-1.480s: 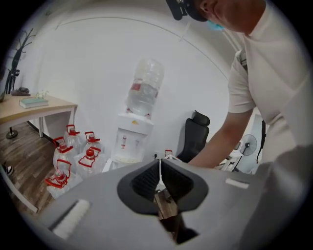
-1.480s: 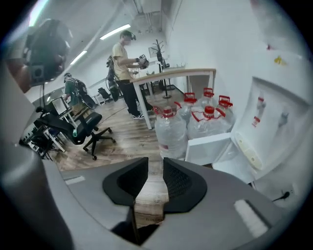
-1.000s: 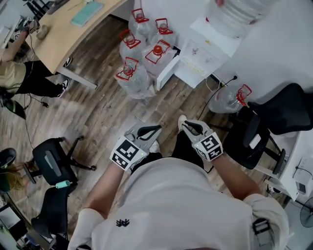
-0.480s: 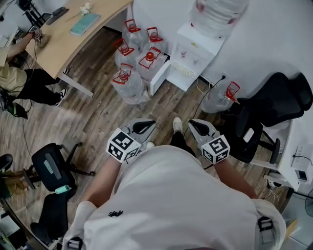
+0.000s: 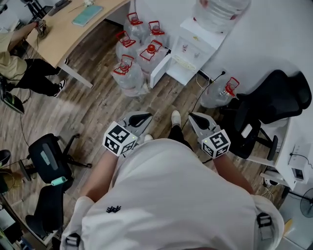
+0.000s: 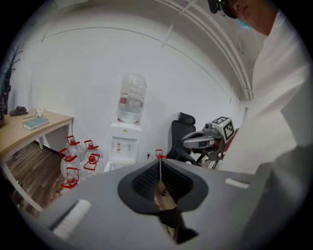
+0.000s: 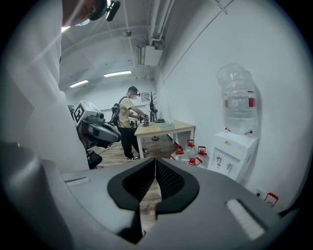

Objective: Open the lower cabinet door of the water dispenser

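Observation:
The white water dispenser [image 5: 193, 46] stands against the far wall with a large bottle [image 5: 220, 12] on top. Its lower cabinet door [image 5: 160, 71] stands swung out to the left. The dispenser also shows in the left gripper view [image 6: 122, 146] and the right gripper view [image 7: 234, 149]. Both grippers are held close in front of the person's chest, well short of the dispenser. My left gripper [image 5: 145, 117] is shut and holds nothing. My right gripper [image 5: 192, 117] is closing, its jaws meeting at the tips with nothing between them.
Several red-capped water jugs [image 5: 134, 53] crowd the floor left of the dispenser, and one more jug [image 5: 217, 95] lies to its right. A black office chair [image 5: 264, 112] stands at the right, a wooden desk [image 5: 68, 27] and a seated person [image 5: 19, 68] at the left.
Both grippers have risen nearer to the chest and head camera. The right gripper's jaws have come together. The dispenser sits slightly farther off in the head view.

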The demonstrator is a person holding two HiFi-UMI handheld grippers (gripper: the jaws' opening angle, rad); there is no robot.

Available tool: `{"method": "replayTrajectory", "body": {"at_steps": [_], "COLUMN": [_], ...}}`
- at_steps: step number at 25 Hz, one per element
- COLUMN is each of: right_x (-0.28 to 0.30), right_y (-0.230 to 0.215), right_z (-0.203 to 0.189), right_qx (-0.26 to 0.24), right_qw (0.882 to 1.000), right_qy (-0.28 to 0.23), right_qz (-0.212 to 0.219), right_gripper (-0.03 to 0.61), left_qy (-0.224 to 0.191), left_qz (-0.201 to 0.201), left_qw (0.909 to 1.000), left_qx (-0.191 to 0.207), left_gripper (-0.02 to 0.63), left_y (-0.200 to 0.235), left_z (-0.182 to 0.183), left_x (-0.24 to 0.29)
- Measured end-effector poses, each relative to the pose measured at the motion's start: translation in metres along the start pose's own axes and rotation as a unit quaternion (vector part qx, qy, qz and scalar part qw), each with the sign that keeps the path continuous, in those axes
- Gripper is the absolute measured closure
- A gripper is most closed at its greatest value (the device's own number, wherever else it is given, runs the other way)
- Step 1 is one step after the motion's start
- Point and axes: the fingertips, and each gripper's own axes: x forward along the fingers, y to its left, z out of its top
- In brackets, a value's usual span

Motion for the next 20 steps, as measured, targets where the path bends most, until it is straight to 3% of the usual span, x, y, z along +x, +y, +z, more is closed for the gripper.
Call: {"method": "replayTrajectory", "body": {"at_steps": [20], "right_x": [0.024], "right_y": [0.026], "right_z": [0.018], "right_qx": [-0.028], "right_qw": [0.999], "right_qy": [-0.01], "right_qz": [0.03], "right_gripper": [0.572], "left_qy": [-0.012], "left_qz": [0.023], "left_qw": [0.9996], "left_qx": [-0.013], "left_gripper": [0.552], "left_y": [0.01], "left_z": [-0.009], "left_x": [-0.023]}}
